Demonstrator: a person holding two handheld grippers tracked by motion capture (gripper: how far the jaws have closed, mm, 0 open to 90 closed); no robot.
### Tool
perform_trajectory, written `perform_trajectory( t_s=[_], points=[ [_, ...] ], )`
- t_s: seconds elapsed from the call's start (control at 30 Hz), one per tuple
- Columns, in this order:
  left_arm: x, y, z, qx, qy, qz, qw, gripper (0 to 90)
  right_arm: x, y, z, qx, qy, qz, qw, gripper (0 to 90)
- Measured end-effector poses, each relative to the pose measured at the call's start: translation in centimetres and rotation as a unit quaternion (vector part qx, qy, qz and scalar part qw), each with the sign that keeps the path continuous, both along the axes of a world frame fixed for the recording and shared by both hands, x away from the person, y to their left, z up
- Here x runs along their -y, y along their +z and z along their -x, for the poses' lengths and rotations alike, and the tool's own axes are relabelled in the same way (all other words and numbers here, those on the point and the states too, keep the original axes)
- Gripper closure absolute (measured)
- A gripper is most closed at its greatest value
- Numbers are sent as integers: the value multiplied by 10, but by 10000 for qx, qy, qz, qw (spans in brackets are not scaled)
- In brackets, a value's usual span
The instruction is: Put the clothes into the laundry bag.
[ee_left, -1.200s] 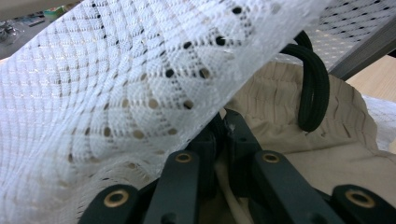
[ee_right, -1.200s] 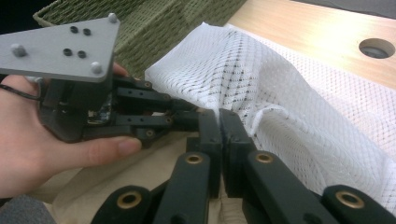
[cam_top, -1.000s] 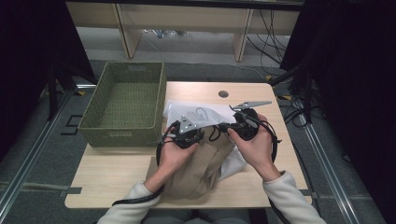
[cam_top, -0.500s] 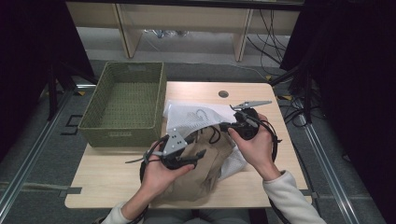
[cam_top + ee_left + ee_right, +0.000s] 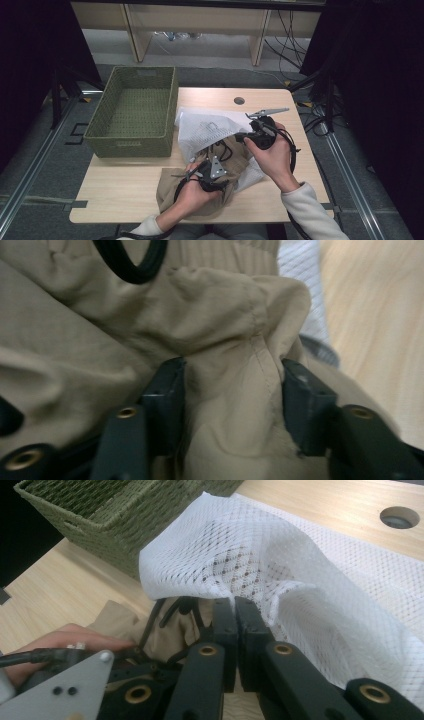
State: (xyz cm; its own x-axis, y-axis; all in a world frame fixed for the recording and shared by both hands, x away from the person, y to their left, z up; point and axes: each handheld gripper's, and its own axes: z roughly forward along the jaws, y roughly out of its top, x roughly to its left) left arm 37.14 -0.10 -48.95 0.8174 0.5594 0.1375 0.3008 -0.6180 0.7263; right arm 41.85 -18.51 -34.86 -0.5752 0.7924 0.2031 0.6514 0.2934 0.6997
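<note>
Both tongs work cloth: left tongs, closing, straddle a khaki garment fold; right tongs pinch the mesh bag edge.

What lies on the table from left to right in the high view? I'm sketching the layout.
Green woven basket → left gripper on the tan garment → right gripper at the white mesh bag → table edge.

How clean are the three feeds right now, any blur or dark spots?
High view: table evenly lit, surroundings black. Left gripper view: beige garment soft and out of focus, very close. Right gripper view: white mesh bag sharp, green basket slightly soft.
</note>
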Motion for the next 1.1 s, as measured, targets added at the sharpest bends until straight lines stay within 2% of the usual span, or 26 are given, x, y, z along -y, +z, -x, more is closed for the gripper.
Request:
perform_trajectory(
  t_s=[0.07, 0.1, 0.13, 0.17, 0.2, 0.27, 0.33, 0.37, 0.4, 0.43, 0.47, 0.5, 0.53, 0.57, 0.63, 0.7, 0.73, 0.83, 0.87, 0.9, 0.93, 0.97, 1.0, 1.03, 1.07, 1.1],
  points=[
    [0, 0, -1, 20, -8, -22, 10000, 581, -2, -1, 0, 30, -19, -35, 10000, 898],
    [-1, -1, -1, 19, 64, 33, 10000, 581, -2, -1, 0, 30, -19, -35, 10000, 898],
    [-1, -2, -2, 94, 92, 133, 9998, 664, -2, -1, 0, -39, -35, -16, 10000, 898],
    [-1, -2, -2, 94, 92, 133, 9998, 696, -2, -1, 0, -39, -35, -16, 10000, 898],
    [-1, -3, -2, 78, 146, 224, 9996, 696, -2, -1, 0, -34, -20, -9, 10000, 898],
    [-1, -3, -5, 38, 104, 309, 9995, 803, -1, -3, -2, 108, 45, 63, 9999, 898],
    [0, -3, -7, -24, 120, 408, 9991, 841, -1, -3, -1, 51, 32, 35, 10000, 898],
    [1, -2, -8, -12, 142, 448, 9989, 847, -2, -3, 0, -50, -33, -3, 10000, 898],
    [1, -1, -9, -36, 166, 512, 9985, 852, -3, -5, -1, 135, -33, -66, 9999, 898],
    [1, -1, -9, -36, 166, 512, 9985, 855, -3, -5, -1, 135, -33, -66, 9999, 898],
    [3, 1, -11, -41, 180, 650, 9977, 858, -3, -2, 2, -50, -43, -7, 10000, 898],
    [3, 1, -11, -41, 180, 650, 9977, 859, -3, -2, 2, -50, -43, -7, 10000, 898],
    [4, 4, -12, -9, 202, 798, 9966, 861, -3, -2, 2, 39, 4, 25, 10000, 898],
    [4, 4, -12, -9, 202, 798, 9966, 862, -3, -2, 2, 39, 4, 25, 10000, 898],
    [4, 11, -13, 37, 210, 1016, 9946, 863, -3, -1, 4, 3, 31, 40, 10000, 898],
    [3, 14, -13, 47, 242, 982, 9949, 864, -4, 0, 5, -15, 58, 11, 10000, 898],
    [4, 16, -15, 100, 263, 1090, 9936, 864, -5, 0, 6, -3, 5, 2, 10000, 898],
    [3, 25, -19, 173, 284, 1138, 9930, 865, -8, 2, 8, 76, 35, -12, 10000, 898],
    [3, 28, -23, 199, 323, 1194, 9921, 865, -8, 2, 7, 240, 178, 48, 9995, 898],
    [2, 30, -25, 222, 364, 1250, 9912, 865, -11, 0, 8, 328, 118, -65, 9994, 898],
    [1, 32, -27, 280, 386, 1220, 9914, 865, -10, 2, 9, 235, 154, 3, 9996, 898],
    [1, 35, -28, 304, 403, 1279, 9905, 865, -11, 4, 11, 143, 136, -33, 9998, 898],
    [-1, 37, -30, 381, 385, 1264, 9905, 865, -12, 4, 11, 216, 110, -78, 9997, 899],
    [-1, 37, -30, 381, 385, 1264, 9905, 866, -13, 6, 13, 192, 70, -82, 9998, 898],
    [-3, 42, -32, 442, 494, 1357, 9885, 866, -12, 8, 13, 230, 136, -81, 9996, 898],
    [-3, 42, -32, 442, 494, 1357, 9885, 866, -12, 8, 13, 230, 136, -81, 9996, 898]
  ],
)
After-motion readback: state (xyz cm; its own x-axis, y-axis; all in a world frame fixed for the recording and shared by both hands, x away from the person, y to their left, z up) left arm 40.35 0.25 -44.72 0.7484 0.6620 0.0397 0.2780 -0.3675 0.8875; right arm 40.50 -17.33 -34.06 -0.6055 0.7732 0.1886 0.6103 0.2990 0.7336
